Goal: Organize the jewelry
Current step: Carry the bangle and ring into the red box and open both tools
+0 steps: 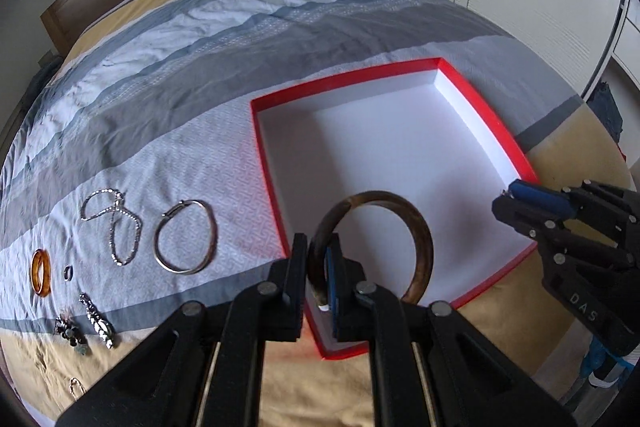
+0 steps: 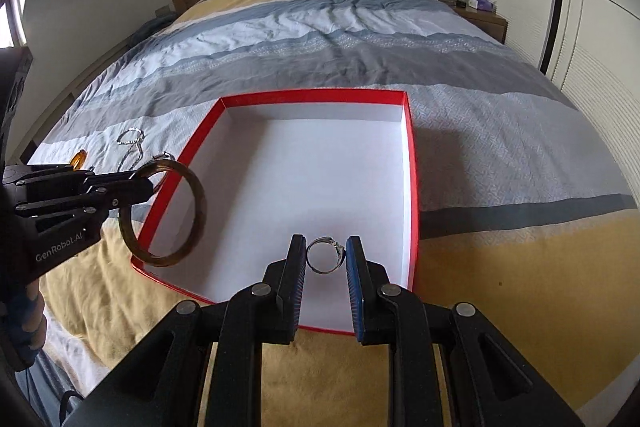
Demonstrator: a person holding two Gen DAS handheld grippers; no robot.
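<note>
Soft daylight fills both views, brightest on the white floor of the box [image 2: 312,187], which is nearly blown out. A window [image 2: 16,15] glows at the left edge of the right wrist view. Shadows on the bed [image 1: 200,87] are faint. Fisheye bending curves everything; corners go black. Focus is fairly sharp.

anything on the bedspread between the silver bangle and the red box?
No. In the left wrist view the strip of bedspread between the silver bangle and the red box is bare patterned fabric.
</note>
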